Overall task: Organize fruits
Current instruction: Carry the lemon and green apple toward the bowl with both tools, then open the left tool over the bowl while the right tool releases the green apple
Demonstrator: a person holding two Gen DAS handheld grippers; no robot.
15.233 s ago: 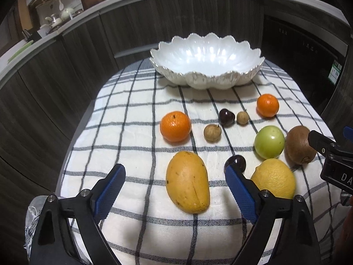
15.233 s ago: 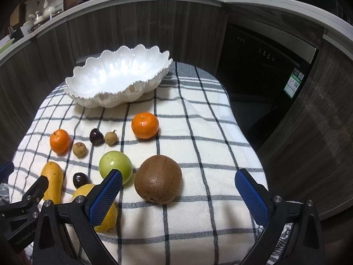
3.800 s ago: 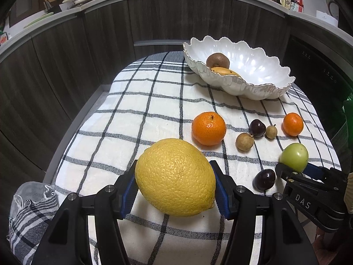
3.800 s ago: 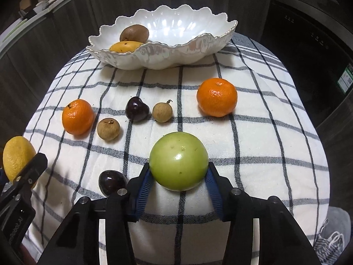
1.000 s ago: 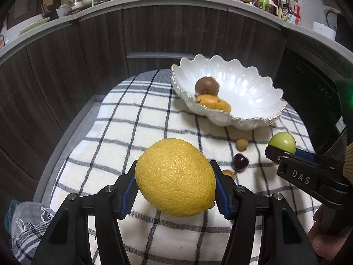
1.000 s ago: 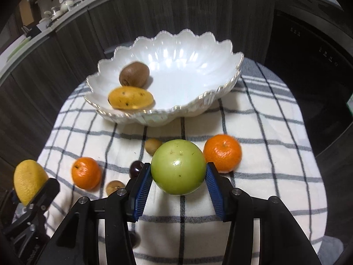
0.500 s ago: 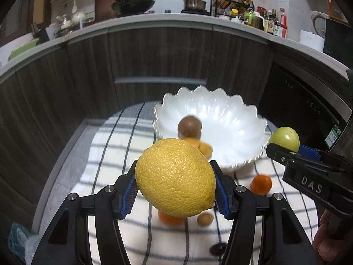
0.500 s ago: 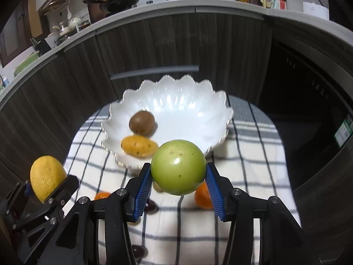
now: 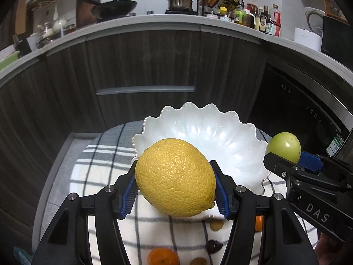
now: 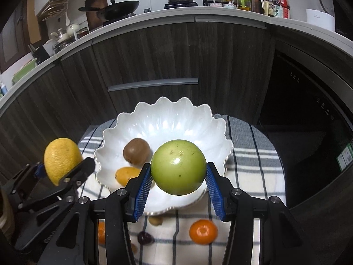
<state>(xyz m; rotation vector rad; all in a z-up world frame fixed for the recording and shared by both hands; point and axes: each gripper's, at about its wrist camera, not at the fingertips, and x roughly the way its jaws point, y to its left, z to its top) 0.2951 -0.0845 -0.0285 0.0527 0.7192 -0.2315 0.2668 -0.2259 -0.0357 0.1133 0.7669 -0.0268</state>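
**Lemon and green fruit held over the bowl**

The left tongs [image 9: 175, 190] are clenched on a lemon [image 9: 175, 177], its skin pressed between the two blue pads [image 9: 129, 193]. The lemon sits off the cloth, in front of the near rim of the white bowl [image 9: 220, 132] in the left wrist view. The right tongs [image 10: 178, 186] grasp a round green fruit [image 10: 178, 166] the same way, blue pads [image 10: 142, 187] against both its sides, and it hangs in front of the bowl's near wall.

From the right wrist view the lemon shows at the left edge, beside the bowl's left rim; from the left wrist view the green fruit shows at the right, beside the bowl's right rim. The two tongs are side by side and apart.

Inside the bowl lie a kiwi [image 10: 136, 150] and, just in front of it, a mango [image 10: 127, 175], both toward the left side.

The bowl stands on a checked cloth [image 10: 249, 165]. On the cloth, nearer than the bowl, lie an orange [image 10: 203, 231], a second orange [image 9: 162, 256], a dark cherry [image 10: 145, 237] and a small brown fruit [image 10: 155, 220], partly hidden by the tongs.

Behind are dark cabinets [image 10: 154, 50] and a counter [image 10: 231, 14].
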